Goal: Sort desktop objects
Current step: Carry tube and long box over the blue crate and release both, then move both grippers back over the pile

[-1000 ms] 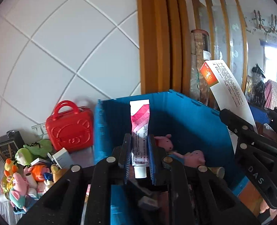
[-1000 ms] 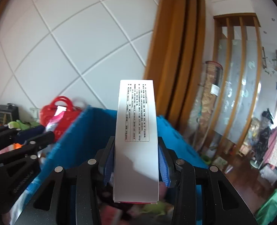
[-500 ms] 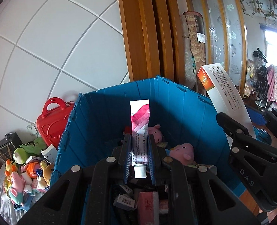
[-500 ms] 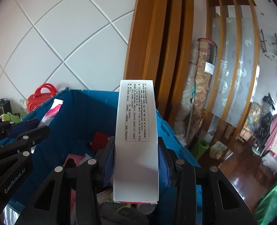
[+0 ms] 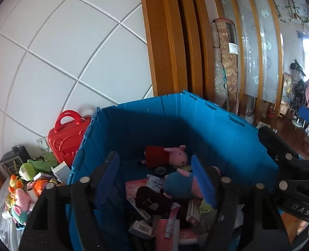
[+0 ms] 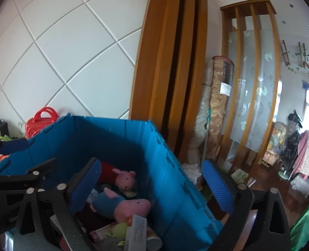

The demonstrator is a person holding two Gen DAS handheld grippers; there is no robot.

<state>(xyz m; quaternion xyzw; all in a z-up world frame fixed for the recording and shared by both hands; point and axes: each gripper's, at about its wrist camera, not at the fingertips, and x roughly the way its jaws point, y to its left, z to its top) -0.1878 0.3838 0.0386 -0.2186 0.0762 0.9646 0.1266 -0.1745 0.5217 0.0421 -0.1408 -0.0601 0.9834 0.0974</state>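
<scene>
Lettering is scarce: "DAS" shows in pale letters on the black frame of the right gripper where it juts into the left wrist view, and a barcode sits on a small carton in the heap; other print is too small to read. Both grippers hang over the blue crate. The left gripper has just been opening and its jaws stand wide with nothing pinched; the pink-and-white tube lies below them among the boxes. The right gripper has just been opening too, fully spread and empty, with the long white printed box leaning in the crate's near corner beneath it. Two pink pig plush toys lie inside. Only the left view shows the toy pile beside the red case; only the right shows a green bin on the floor.
</scene>
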